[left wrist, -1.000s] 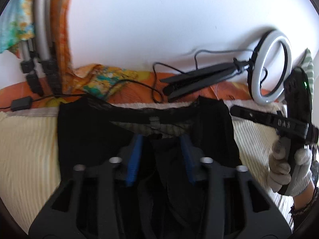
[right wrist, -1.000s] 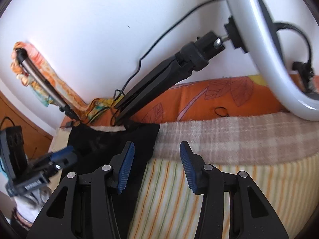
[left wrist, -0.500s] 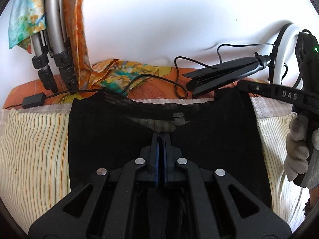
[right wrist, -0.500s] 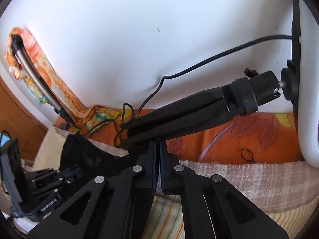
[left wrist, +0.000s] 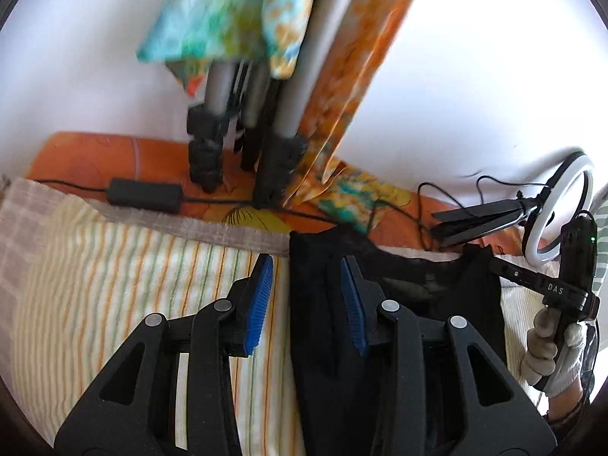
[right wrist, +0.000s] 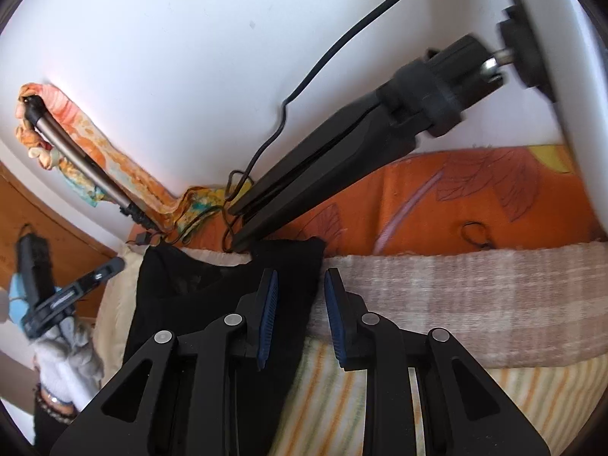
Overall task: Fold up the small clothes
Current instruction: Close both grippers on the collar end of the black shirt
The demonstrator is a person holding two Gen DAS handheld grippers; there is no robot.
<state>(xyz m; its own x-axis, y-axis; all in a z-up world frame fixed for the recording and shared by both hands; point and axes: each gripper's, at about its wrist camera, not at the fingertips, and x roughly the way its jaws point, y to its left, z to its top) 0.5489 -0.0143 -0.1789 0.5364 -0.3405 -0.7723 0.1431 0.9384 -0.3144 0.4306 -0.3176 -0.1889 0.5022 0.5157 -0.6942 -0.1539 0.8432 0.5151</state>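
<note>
Black garment [left wrist: 399, 304] laid flat on striped bed cover [left wrist: 114, 285], at 3 o'clock of left gripper [left wrist: 306, 300] (jaws opening, left edge between, unpinched). Right gripper [right wrist: 300, 306] opening over right edge. Step judged: side fold; next, edge pinched.

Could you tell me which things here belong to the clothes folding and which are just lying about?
Part of the job:
- black garment
- left gripper, opening, straddling the garment's edge
- right gripper, opening, over its other edge
- striped cloth underneath

Just lying about:
- ring light
- tripod legs
- power adapter
- patterned fabric
</note>
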